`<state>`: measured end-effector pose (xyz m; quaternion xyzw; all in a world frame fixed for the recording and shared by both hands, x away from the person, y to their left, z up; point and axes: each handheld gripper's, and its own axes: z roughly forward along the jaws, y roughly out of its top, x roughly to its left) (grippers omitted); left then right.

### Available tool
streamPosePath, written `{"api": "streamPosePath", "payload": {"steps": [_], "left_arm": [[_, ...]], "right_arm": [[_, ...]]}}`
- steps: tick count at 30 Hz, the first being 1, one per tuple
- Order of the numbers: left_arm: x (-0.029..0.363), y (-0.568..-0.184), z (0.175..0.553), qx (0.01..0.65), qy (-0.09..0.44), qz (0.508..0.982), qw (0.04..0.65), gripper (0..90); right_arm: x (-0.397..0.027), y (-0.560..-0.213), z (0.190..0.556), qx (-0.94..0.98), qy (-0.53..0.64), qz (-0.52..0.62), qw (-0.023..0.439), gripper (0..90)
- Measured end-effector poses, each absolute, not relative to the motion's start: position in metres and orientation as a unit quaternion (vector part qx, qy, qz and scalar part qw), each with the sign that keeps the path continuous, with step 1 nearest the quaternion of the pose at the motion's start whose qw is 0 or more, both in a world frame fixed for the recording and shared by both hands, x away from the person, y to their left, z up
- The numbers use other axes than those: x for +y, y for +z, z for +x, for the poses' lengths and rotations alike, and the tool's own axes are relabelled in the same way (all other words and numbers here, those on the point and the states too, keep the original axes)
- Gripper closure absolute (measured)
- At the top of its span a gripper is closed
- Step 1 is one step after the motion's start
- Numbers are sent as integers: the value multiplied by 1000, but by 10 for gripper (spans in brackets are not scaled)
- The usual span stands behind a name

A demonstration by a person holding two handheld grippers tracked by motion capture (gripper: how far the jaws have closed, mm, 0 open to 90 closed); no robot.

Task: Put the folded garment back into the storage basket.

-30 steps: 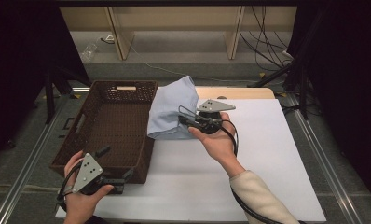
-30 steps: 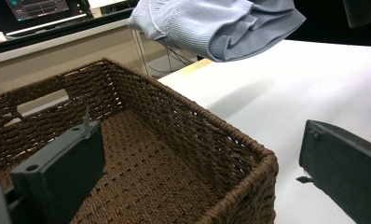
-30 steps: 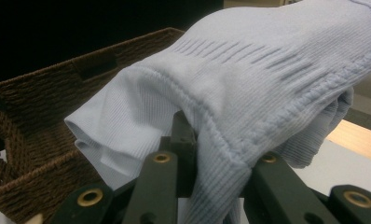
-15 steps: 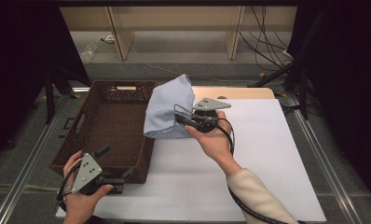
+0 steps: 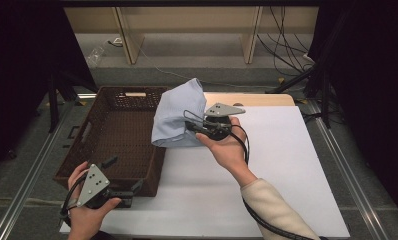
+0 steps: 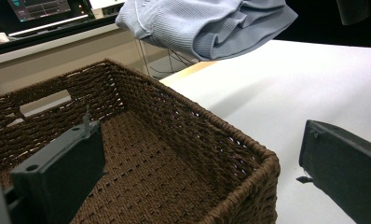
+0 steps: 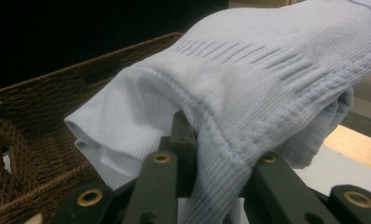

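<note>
Your right gripper [image 5: 194, 127] pinches the cloth [image 5: 177, 117], lifted by the basket [image 5: 112, 145] rim. Left gripper [image 5: 122, 175]: jaws spread, w/ basket corner between.

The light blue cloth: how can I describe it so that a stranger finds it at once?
Start at the white table, then find the brown woven basket on its left side. Above the basket's right edge, the right gripper holds up the light blue cloth. It is the only soft, pale, ribbed thing there.
</note>
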<state>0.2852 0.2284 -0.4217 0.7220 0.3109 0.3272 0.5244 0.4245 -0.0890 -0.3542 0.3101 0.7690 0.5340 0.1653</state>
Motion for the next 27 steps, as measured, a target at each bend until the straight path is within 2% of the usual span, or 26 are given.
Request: {"api": "streamPosePath", "payload": {"steps": [27], "left_arm": [[230,-421,285,312,327,720,526,0]], "right_arm": [[-70,-348,427,773,536,300,161,786]]}}
